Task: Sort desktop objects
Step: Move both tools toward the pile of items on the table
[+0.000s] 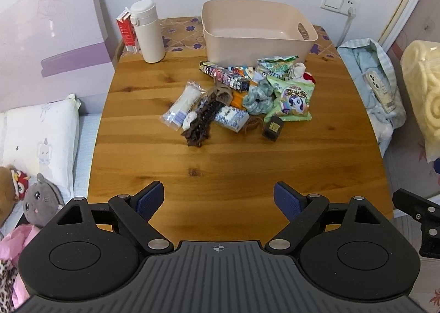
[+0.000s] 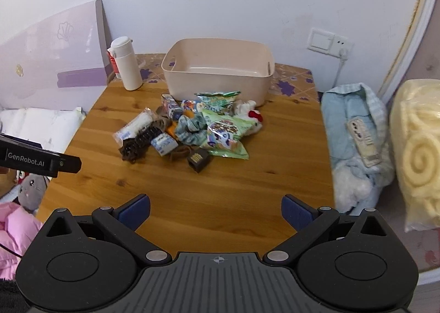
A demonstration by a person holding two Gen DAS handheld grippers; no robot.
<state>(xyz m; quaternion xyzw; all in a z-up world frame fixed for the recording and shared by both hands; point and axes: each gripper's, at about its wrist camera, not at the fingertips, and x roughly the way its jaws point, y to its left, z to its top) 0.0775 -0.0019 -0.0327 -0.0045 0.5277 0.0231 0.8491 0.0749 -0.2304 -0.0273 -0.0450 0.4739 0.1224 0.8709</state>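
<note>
A pile of small things lies mid-table: green snack bags (image 1: pixel 295 99) (image 2: pixel 224 134), a blue scrunchie (image 1: pixel 257 99) (image 2: pixel 189 127), a dark brown hair claw (image 1: pixel 202 120) (image 2: pixel 137 143), a clear packet (image 1: pixel 183 105) (image 2: pixel 133 127), a small dark box (image 1: pixel 273 128) (image 2: pixel 198 160) and a colourful carton (image 1: pixel 224 76). A beige empty bin (image 1: pixel 255 35) (image 2: pixel 220 75) stands right behind the pile. My left gripper (image 1: pixel 219 196) and right gripper (image 2: pixel 216 207) are both open and empty, held above the table's near edge, well short of the pile.
A white flask (image 1: pixel 147 31) (image 2: pixel 126 62) and a red carton (image 1: pixel 127 31) stand at the table's (image 1: pixel 233 164) back left. A bed with pillow and plush toys (image 1: pixel 38 197) lies left. Blue cloth with a phone (image 1: pixel 381 91) (image 2: pixel 363 138) lies right.
</note>
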